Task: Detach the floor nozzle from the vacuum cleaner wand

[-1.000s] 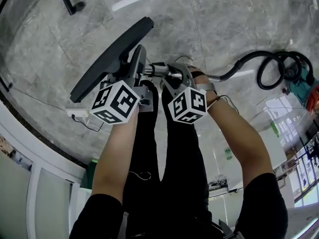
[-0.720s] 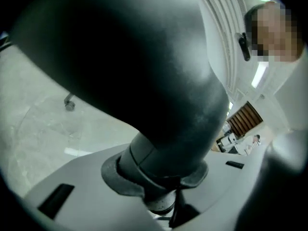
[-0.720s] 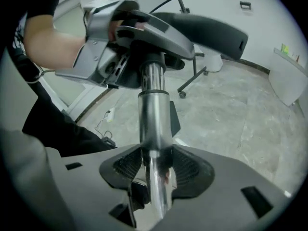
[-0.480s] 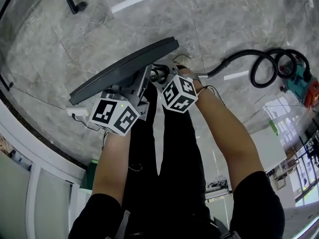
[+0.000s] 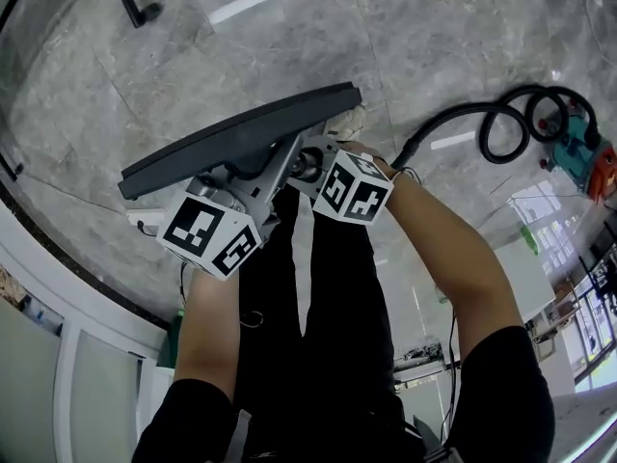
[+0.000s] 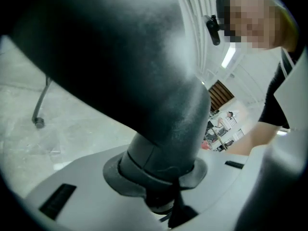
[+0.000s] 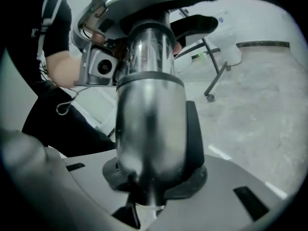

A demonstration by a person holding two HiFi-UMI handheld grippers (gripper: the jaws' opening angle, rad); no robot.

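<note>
A: What have the left tongs (image 5: 258, 167) got?
B: The dark grey neck of the floor nozzle (image 5: 241, 135). The jaws are closing and press on it.
A: And the right tongs (image 5: 310, 165)?
B: Closing too, clamped on the chrome wand (image 7: 150, 105). It runs up into that neck, so the two look joined.
A: Where does the nozzle sit?
B: Held up off the marble floor (image 5: 434, 27), its long head slanting across in front of the person's black trousers (image 5: 333, 316).
A: Beyond that?
B: A black hose (image 5: 463, 116) curls over the floor, at the right, towards a teal vacuum cleaner (image 5: 578, 148).
</note>
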